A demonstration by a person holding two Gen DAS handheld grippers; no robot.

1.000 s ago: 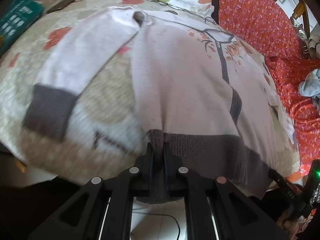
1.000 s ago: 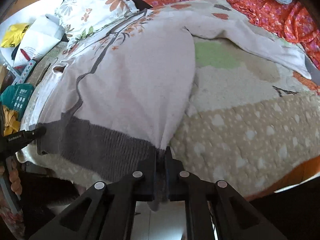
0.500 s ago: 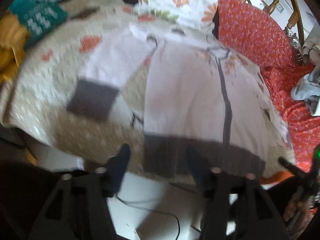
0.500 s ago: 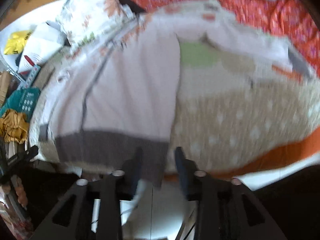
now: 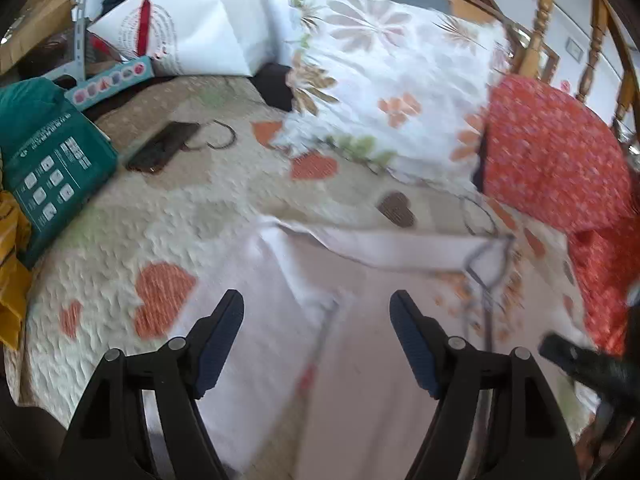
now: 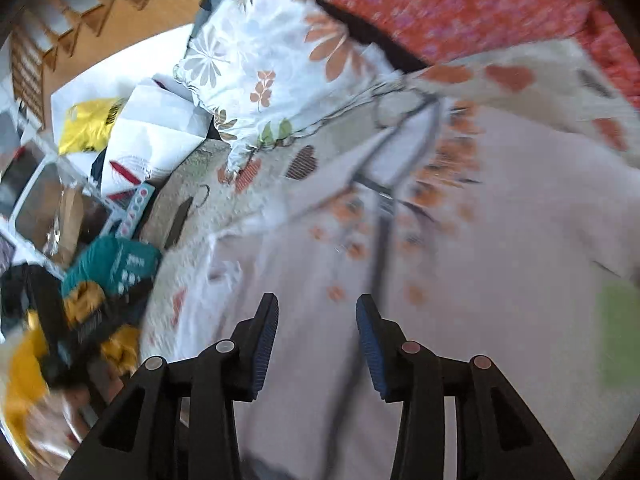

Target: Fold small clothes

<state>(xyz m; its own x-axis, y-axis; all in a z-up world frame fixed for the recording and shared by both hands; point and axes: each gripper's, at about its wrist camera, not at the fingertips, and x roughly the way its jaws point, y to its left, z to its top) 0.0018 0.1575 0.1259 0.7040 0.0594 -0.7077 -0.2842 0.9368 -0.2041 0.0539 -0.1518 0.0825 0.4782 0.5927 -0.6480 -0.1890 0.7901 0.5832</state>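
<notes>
Tongs [image 5: 316, 334] of the left hand stand wide apart in the left wrist view, their jaws having just been opening, with nothing clamped between them; they hang above the cardigan [image 5: 360, 360], which lies spread on the bed [image 5: 168, 216]. One pale sleeve [image 5: 256, 344] runs down below the left finger, and the dark-edged neckline [image 5: 486, 258] shows to the right of the right finger. Farther up the bed sit a floral pillow [image 5: 392, 80], a red cushion [image 5: 556, 156], a green pack [image 5: 44, 160] at the left edge and a dark flat object [image 5: 164, 152] beside a thin loop. A black tip of the other tool [image 5: 576, 360] pokes in at the lower right. In the right wrist view the right tongs [image 6: 316, 316] are also apart, less widely, their jaws likewise just opened and holding nothing; they hover over the cardigan's [image 6: 500, 260] front, close to its dark centre strip [image 6: 380, 248] and orange flower print. The pillow [image 6: 264, 64] lies beyond the neckline, the red cover [image 6: 460, 4] along the top, and the green pack [image 6: 116, 264] with yellow cloth [image 6: 24, 372] at the left, blurred.
</notes>
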